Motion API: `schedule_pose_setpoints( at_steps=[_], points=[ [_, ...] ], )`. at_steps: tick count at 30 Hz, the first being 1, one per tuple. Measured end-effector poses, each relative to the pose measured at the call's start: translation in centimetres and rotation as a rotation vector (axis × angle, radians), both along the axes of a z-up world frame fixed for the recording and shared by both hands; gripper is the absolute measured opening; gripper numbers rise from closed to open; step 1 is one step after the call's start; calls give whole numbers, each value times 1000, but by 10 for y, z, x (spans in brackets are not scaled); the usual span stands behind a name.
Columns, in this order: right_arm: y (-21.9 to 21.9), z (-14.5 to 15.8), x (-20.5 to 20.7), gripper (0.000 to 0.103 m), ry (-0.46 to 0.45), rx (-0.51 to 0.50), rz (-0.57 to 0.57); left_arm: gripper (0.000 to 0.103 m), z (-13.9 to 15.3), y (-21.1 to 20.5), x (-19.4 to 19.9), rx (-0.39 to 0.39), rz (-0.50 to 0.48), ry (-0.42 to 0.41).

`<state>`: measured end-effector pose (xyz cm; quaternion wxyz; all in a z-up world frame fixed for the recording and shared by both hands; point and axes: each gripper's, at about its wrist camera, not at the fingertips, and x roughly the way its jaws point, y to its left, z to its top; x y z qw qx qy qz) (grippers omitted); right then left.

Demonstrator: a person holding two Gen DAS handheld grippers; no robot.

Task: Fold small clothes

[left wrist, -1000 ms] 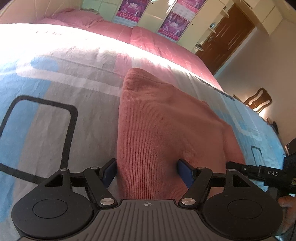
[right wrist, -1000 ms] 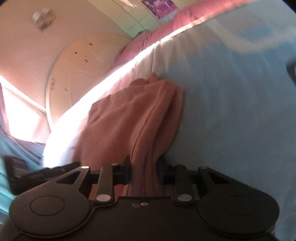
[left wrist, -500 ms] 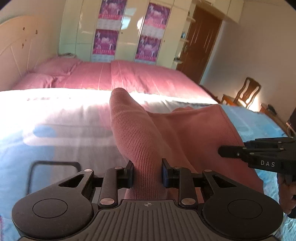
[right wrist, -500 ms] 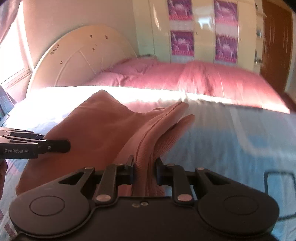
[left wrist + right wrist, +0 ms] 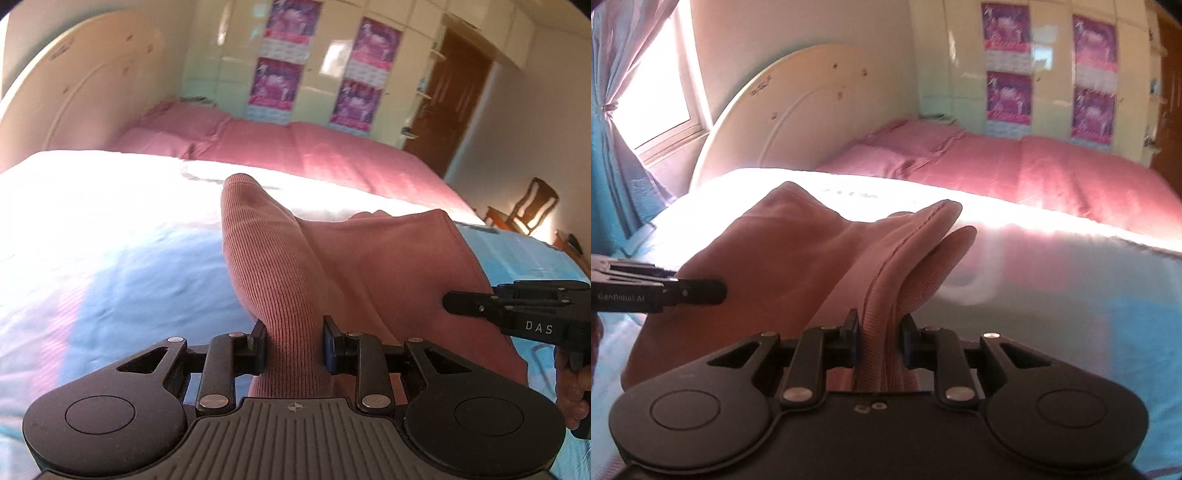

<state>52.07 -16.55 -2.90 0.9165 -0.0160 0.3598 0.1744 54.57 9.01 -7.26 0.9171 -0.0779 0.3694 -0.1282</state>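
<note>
Harsh window [image 5: 661, 92] sunlight overexposes the bedsheet [image 5: 92, 206]; fisheye edges curve, blurred.

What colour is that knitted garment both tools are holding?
The garment is a dusty salmon pink with fine ribbing, seen best in the left wrist view.

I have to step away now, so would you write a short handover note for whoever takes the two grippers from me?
Left gripper: its jaws have just closed, and they are shut on a bunched edge of the pink knit garment.
Right gripper: shut on the opposite edge of the same garment, several layers pinched together.
Where things are: the garment is lifted between the two grippers, its far end draped forward over the blue and white bedspread.
Done: both edges gripped and raised.
Left: carry the held edges over, lay them down to make the fold, let go and smooth it. How many folds are already in it I cannot tell.
</note>
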Motion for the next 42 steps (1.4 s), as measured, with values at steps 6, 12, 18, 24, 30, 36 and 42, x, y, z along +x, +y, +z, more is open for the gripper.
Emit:
schedule_pose_setpoints(
  at_steps=[6,12,18,24,30,36,42],
  points=[
    [36,-29,9,20,90,19,-12,43,-46,53,6,-15,14,71],
    [20,-68,9,20,178,30,-99,43,-88,62,11,-107,55,107],
    [20,-66,9,26,198,76,-161,53,-82,57,11,-53,14,85],
    [21,-13,16,26,58,28,-246,53,-52,60,20,-47,-72,-38],
    [64,-47,56,13,150,-198,-67,49,-72,33,55,9,-107,41],
    [56,-59,56,12,130,-245,-106,49,-65,20,56,89,-117,44],
    [69,-36,35,26,75,-250,-84,49,-47,19,30,131,-100,-14]
  ],
)
